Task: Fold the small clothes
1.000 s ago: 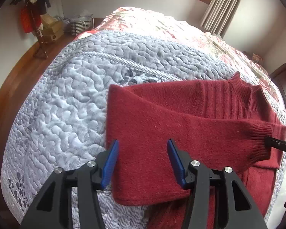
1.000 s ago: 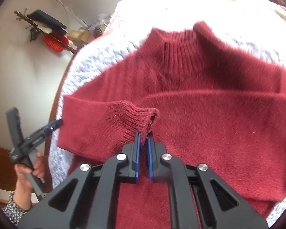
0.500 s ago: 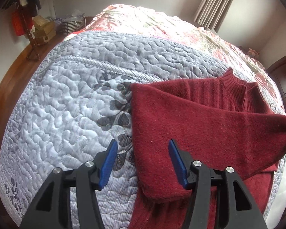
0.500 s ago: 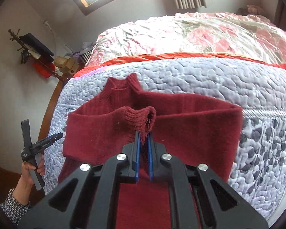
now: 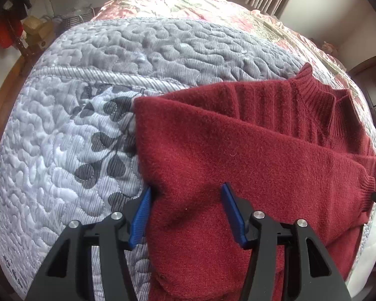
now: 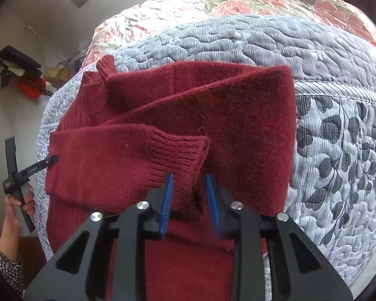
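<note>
**A:** Where does the red knit sweater (image 5: pixel 250 165) lie?

**B:** Flat on the grey quilted bedspread (image 5: pixel 87 115), collar (image 5: pixel 318 100) away from both grippers, body running down toward the near edge of the bed. Both sleeves are folded across the chest. The upper one ends in a ribbed cuff (image 6: pixel 180 160) right at the tips of the right gripper (image 6: pixel 189 200).

**A:** Is that gripper clamped on the cuff?

**B:** No. Its blue fingers (image 6: pixel 166 200) stand apart with the cuff's corner between them, cloth slack. One finger is blurred, so I judge the jaws to be parting or just parted, not gripping.

**A:** And the left gripper (image 5: pixel 185 213)?

**B:** Spread wide, holding nothing. It straddles the sweater's folded left edge: one finger (image 5: pixel 141 215) sits over the quilt just beside the cloth, the other over the red knit. From the right camera you can see a hand (image 6: pixel 17 205) holding it at that same edge.

**A:** So what does the next move turn on?

**B:** The long axis, I'd say. Collar to hem runs straight away from the person, so the remaining fold is probably hem up toward collar. The hem lies below both grippers, out of view near the bed's edge. Each gripper is nearer its own side, so each would take its own lower corner.
</note>
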Demonstrator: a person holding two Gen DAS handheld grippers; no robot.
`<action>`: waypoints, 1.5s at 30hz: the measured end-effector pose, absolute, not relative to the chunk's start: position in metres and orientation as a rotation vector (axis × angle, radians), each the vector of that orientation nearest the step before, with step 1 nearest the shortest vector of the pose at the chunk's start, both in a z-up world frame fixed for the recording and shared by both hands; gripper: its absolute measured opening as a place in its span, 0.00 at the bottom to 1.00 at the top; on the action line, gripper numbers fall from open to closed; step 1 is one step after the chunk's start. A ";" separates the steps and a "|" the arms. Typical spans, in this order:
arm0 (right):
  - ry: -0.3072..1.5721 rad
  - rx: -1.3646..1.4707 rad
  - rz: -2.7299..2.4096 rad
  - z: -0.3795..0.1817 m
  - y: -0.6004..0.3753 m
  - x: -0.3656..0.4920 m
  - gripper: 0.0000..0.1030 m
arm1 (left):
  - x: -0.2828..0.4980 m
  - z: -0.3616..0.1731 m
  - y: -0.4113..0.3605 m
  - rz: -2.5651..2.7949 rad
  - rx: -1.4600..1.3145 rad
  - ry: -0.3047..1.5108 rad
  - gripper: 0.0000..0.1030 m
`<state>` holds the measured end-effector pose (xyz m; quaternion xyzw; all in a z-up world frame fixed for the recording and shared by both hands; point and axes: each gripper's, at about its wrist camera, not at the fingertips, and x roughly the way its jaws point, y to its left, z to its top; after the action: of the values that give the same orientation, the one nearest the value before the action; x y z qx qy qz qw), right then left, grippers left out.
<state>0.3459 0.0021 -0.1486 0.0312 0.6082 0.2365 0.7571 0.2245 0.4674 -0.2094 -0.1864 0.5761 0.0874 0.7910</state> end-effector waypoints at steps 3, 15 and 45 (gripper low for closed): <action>1.348 0.145 0.522 -0.156 -0.002 0.360 0.35 | 0.231 -0.209 0.471 0.195 -0.389 1.241 0.57; 1.396 0.193 0.480 -0.177 -0.008 0.367 0.06 | 0.253 -0.220 0.454 0.248 -0.274 1.270 0.60; 1.340 0.206 0.391 -0.129 -0.062 0.192 0.31 | 0.141 -0.209 0.463 0.225 -0.299 1.216 0.20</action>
<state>0.1921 -0.0616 -0.1287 0.0947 0.6159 0.1795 0.7613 0.1410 0.4632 -0.2089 -0.1396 0.5679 0.1049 0.8044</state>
